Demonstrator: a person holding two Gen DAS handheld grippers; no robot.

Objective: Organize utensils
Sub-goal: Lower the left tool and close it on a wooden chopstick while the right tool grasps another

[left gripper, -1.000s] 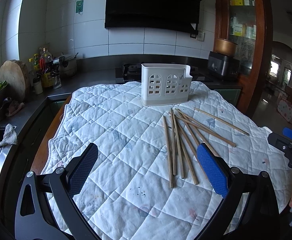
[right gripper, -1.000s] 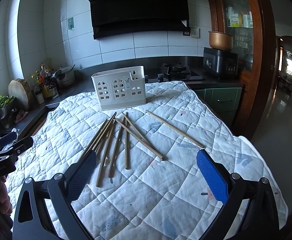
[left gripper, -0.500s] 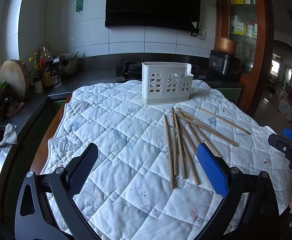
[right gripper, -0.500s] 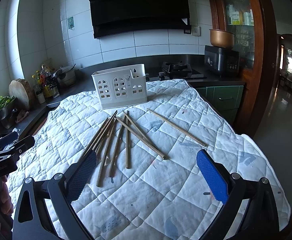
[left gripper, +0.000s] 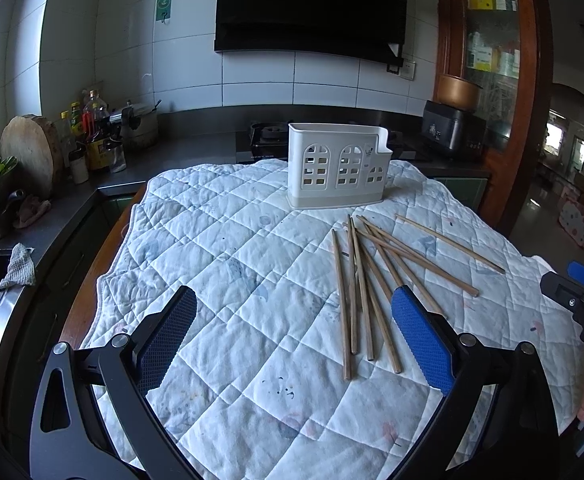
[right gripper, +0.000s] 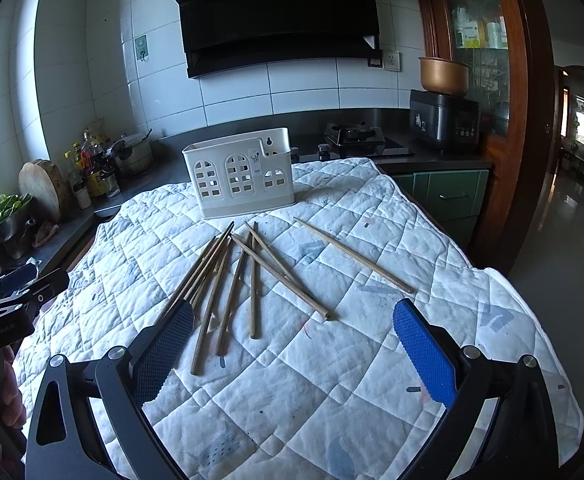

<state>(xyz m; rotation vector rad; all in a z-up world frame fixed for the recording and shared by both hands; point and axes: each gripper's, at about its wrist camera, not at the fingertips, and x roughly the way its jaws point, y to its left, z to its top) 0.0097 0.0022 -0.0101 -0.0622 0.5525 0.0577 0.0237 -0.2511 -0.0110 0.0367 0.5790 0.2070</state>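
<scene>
On the quilted surface [right gripper: 331, 392], in front of the white holder [right gripper: 244, 176], the chopsticks [right gripper: 228, 280] lie loose in a fan, several crossing or touching; one stick [right gripper: 351, 256] lies apart to the right. The holder stands upright and appears empty. Both hand-held grippers hover near the surface, holding nothing: left hand-held gripper [left gripper: 292, 340] spread wide, right hand-held gripper [right gripper: 295, 352] spread wide. Expected handling: the sticks are light, stiff, thin and probably smooth, so they may roll or pivot when pinched. Grip near mid-length, across the stick. The soft quilt should let the fingertips sink under a stick. Begin with the separate stick; the crossed ones may drag neighbours.
</scene>
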